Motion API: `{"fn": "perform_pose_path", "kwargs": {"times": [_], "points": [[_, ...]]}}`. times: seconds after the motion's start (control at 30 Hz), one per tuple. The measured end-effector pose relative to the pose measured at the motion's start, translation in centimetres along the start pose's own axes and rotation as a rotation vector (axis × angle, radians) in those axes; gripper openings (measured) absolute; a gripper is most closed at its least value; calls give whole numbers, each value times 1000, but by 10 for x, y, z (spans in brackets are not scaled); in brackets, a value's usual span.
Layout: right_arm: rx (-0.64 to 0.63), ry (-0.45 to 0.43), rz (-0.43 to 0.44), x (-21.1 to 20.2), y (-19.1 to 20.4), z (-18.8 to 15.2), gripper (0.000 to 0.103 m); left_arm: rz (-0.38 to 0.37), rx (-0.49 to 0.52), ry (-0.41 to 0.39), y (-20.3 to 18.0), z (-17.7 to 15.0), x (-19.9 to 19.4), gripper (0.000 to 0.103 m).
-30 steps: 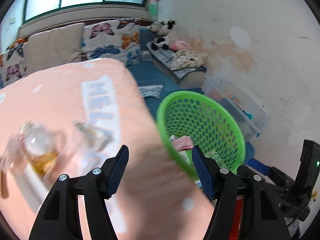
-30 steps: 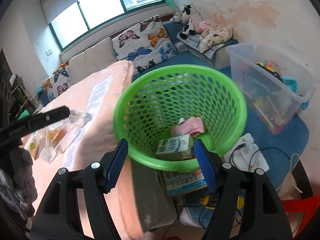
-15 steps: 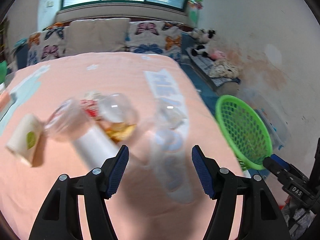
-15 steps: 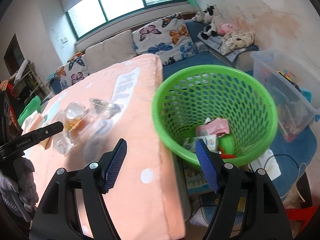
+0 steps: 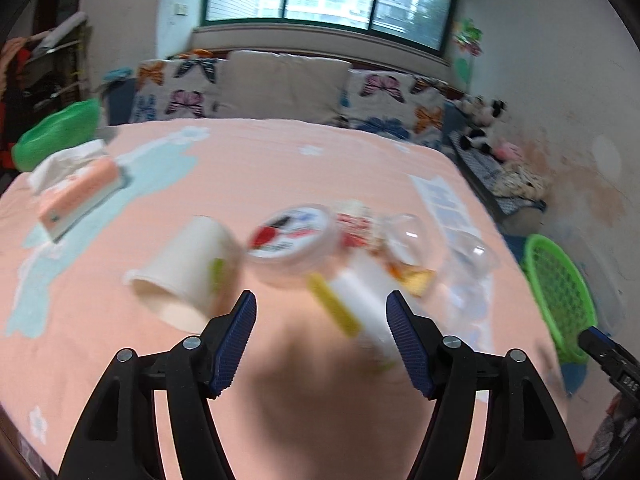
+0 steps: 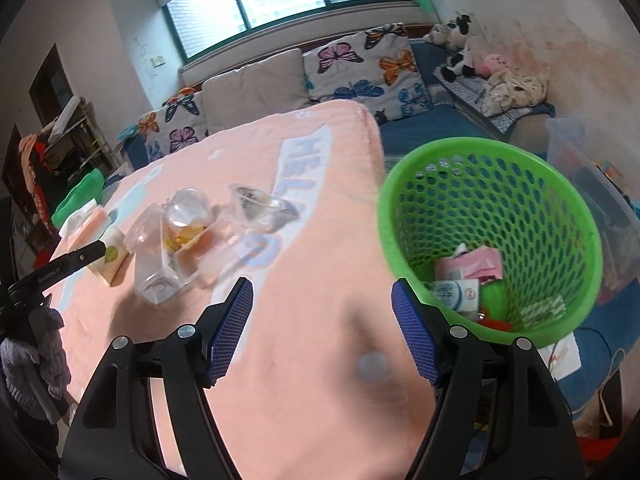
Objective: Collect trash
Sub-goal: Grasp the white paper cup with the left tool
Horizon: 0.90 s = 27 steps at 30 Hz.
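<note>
Trash lies on the pink-covered table (image 5: 280, 160): a white paper cup (image 5: 188, 268) on its side, a round lidded plastic container (image 5: 292, 232), a white wrapper with a yellow strip (image 5: 360, 300) and clear plastic cups (image 5: 404, 240). My left gripper (image 5: 320, 340) is open and empty just in front of them. My right gripper (image 6: 322, 328) is open and empty over the table's right part, beside the green mesh basket (image 6: 488, 168), which holds cartons and wrappers. The clear cups (image 6: 184, 216) show at its left.
A pink tissue box (image 5: 80, 196) lies at the table's far left. A green bag (image 5: 56, 132) sits beyond it. A cushioned bench with butterfly pillows (image 6: 352, 68) runs along the back. A clear storage bin (image 6: 592, 152) stands right of the basket.
My left gripper has swung left from the basket to the pile of trash, which is now close in front. My right gripper has drawn back left from above the basket.
</note>
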State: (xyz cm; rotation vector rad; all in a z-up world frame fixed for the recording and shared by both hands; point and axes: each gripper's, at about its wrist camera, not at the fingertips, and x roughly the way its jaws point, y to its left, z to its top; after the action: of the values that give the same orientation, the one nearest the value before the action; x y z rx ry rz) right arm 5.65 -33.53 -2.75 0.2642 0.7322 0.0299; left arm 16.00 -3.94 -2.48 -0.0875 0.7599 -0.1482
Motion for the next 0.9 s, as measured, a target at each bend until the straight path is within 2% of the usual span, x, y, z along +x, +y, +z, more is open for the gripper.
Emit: {"fn": "perform_pose_path", "kwargs": {"times": [0.13, 0.23, 0.43, 0.9], "points": [[-11, 6, 15, 5, 9, 2, 73, 46, -8, -25, 27, 0, -3, 74], [-20, 10, 24, 8, 15, 4, 73, 74, -16, -37, 49, 1, -2, 77], [-39, 22, 39, 17, 30, 6, 73, 94, 8, -41, 75, 0, 7, 84], [-84, 62, 65, 42, 66, 14, 76, 55, 5, 38, 105, -1, 44, 87]]}}
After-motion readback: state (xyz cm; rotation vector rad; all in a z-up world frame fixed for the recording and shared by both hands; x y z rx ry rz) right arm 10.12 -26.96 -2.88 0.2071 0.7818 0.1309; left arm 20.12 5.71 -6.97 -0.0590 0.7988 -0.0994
